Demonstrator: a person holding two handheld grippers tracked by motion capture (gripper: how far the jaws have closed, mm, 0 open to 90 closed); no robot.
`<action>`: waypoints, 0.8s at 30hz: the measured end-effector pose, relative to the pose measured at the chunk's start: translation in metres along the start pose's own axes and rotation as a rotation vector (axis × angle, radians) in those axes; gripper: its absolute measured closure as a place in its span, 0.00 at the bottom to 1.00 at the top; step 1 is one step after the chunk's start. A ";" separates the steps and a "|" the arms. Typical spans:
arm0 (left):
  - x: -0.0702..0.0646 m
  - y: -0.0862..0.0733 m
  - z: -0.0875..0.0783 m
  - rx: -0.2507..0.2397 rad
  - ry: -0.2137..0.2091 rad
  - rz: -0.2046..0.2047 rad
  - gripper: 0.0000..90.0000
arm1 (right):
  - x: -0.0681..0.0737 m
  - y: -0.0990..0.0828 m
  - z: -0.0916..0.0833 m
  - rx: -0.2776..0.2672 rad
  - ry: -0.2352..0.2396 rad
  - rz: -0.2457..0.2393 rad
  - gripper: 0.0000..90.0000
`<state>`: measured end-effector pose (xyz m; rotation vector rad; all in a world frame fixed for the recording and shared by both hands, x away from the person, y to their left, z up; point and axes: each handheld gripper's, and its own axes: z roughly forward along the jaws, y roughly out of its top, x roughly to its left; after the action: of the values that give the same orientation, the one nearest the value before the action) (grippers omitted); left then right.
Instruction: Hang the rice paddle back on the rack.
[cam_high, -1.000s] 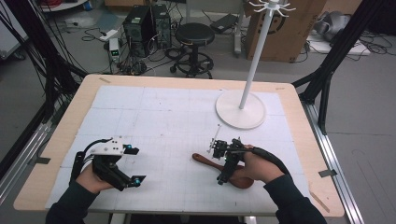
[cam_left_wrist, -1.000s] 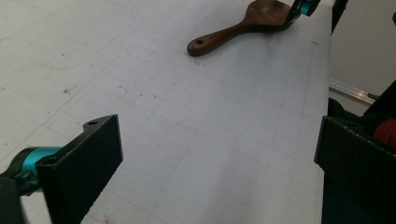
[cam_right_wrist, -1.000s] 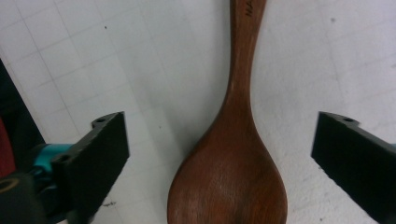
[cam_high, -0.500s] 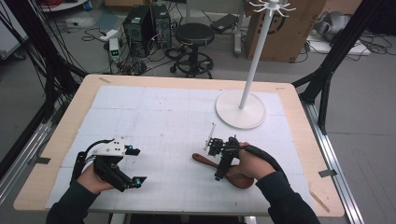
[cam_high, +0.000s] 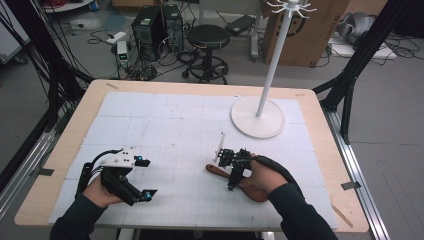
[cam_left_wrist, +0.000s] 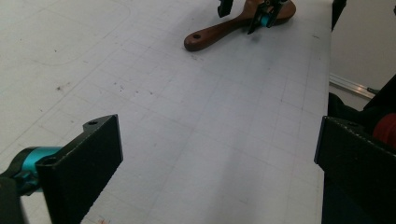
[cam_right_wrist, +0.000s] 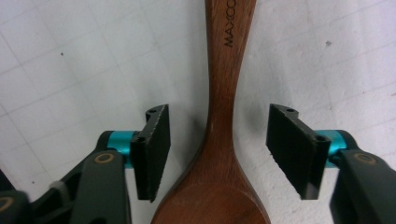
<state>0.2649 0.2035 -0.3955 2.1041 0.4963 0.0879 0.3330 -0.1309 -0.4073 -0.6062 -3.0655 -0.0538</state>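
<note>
The right gripper (cam_right_wrist: 217, 149) stood over the wooden spoon (cam_right_wrist: 223, 140), its jaws straddling the neck where handle widens into bowl. The jaws had just been closing, yet both pads were apart from the wood, a gap showing on each side; nothing was gripped. The spoon lay flat on the white mat (cam_high: 165, 130), handle running away from the jaws. The left gripper (cam_high: 131, 187), well apart from the spoon, was wide open and empty.
</note>
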 end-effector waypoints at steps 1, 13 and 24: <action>0.000 0.000 0.000 0.000 -0.001 0.000 0.02 | 0.000 0.001 0.001 -0.003 0.006 0.001 0.48; 0.000 0.000 0.001 0.002 0.000 0.001 0.02 | -0.002 0.006 0.003 0.002 0.004 0.043 0.62; -0.001 0.000 0.003 0.010 -0.001 0.002 0.02 | -0.001 0.008 0.003 0.022 -0.013 0.025 0.78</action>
<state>0.2648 0.2012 -0.3970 2.1144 0.4954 0.0860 0.3368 -0.1238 -0.4099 -0.6459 -3.0660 -0.0159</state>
